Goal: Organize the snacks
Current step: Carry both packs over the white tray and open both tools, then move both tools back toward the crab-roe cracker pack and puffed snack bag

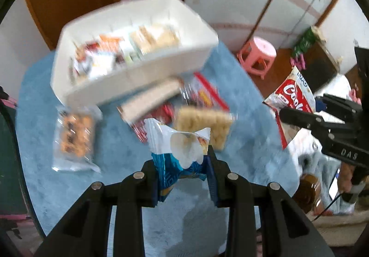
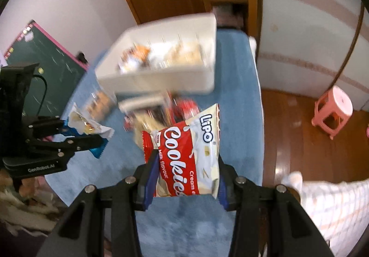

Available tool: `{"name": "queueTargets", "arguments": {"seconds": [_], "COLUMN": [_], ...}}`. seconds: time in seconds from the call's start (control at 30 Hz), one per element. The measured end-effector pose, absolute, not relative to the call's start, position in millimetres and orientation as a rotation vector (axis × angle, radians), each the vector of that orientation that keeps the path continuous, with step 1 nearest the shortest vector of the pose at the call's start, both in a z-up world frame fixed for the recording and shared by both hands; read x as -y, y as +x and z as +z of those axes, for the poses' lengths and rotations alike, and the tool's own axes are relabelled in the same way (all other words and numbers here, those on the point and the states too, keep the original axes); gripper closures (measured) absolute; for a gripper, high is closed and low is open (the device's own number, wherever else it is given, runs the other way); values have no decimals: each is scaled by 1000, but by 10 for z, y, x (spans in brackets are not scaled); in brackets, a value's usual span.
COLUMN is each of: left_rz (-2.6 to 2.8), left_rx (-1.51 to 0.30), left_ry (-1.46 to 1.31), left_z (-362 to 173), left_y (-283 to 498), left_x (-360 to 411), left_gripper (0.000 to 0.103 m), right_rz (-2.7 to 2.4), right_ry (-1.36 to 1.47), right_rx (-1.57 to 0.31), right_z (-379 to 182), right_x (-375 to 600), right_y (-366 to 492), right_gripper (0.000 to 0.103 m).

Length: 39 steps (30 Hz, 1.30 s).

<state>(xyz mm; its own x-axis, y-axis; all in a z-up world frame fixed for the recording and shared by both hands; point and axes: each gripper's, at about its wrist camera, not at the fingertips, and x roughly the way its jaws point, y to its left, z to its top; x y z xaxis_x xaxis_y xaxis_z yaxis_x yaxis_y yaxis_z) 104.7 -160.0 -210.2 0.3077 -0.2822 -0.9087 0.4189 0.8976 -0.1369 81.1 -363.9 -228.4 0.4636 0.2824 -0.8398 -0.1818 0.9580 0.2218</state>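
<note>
My left gripper (image 1: 182,164) is shut on a blue and white snack packet (image 1: 182,148) and holds it above the blue cloth; it also shows in the right wrist view (image 2: 92,128). My right gripper (image 2: 184,164) is shut on a red and white Lipo cookies bag (image 2: 189,148), which also shows in the left wrist view (image 1: 293,95). A white bin (image 1: 138,77) with several snacks in it stands at the far side of the table (image 2: 161,79). Loose packets lie in front of it: a cracker pack (image 1: 205,123), a cookie pack (image 1: 73,137) and red wrappers (image 1: 207,93).
The table is covered by a blue cloth (image 1: 115,187). A pink stool (image 2: 332,109) stands on the wood floor to the right. A wooden door and shelf are behind the bin. A green board (image 2: 46,58) leans at the left.
</note>
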Motion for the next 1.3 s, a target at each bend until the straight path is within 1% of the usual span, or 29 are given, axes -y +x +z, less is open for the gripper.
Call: {"name": "queueTargets", "arguments": {"seconds": [0.2, 0.4, 0.5, 0.6, 0.63, 0.67, 0.7, 0.73, 0.77, 0.8, 0.83, 0.9, 1.03, 1.17, 1.3], "left_rz": [-365, -273, -239, -202, -181, -166, -145, -134, -117, -100, -86, -86, -90, -90, -124], "left_rx": [-1038, -878, -830, -794, -785, -782, -781, -783, -793, -802, -807, -825, -896, -903, -882], "left_ry": [139, 154, 157, 172, 186, 195, 201, 202, 196, 185, 170, 143, 118, 128, 125], "left_z": [-1431, -765, -544, -397, -381, -380, -398, -421, -469, -518, -567, -691, -931, -1009, -957], "left_y": [1401, 1819, 2035, 2244, 2334, 2398, 2469, 2545, 2614, 2664, 2696, 2700, 2679, 2536, 2395], "left_x": [1525, 1405, 1393, 1391, 1387, 1383, 1366, 1347, 1307, 1261, 1205, 1097, 914, 797, 729], "left_gripper": [73, 73, 73, 72, 70, 69, 60, 40, 27, 4, 1, 1, 1, 1, 1], "right_rz": [325, 315, 310, 286, 274, 265, 249, 238, 236, 242, 241, 232, 237, 212, 177], "right_ry": [99, 55, 36, 31, 30, 28, 25, 24, 24, 19, 13, 1, 51, 54, 50], "right_rx": [-862, -741, -670, -642, -637, -638, -649, -667, -696, -736, -763, -835, -877, -878, -862], "right_z": [-1658, -1122, -870, -789, -792, -817, -868, -924, -992, -1103, -1173, -1353, -1478, -1427, -1313], "right_x": [3482, 3306, 3243, 3209, 3198, 3184, 3169, 3150, 3126, 3102, 3090, 3055, 3067, 3042, 2986], "right_y": [1117, 1557, 1779, 1996, 2074, 2155, 2242, 2313, 2394, 2487, 2537, 2638, 2626, 2554, 2431], "right_gripper": [59, 59, 59, 59, 57, 54, 53, 48, 43, 40, 37, 37, 37, 37, 37]}}
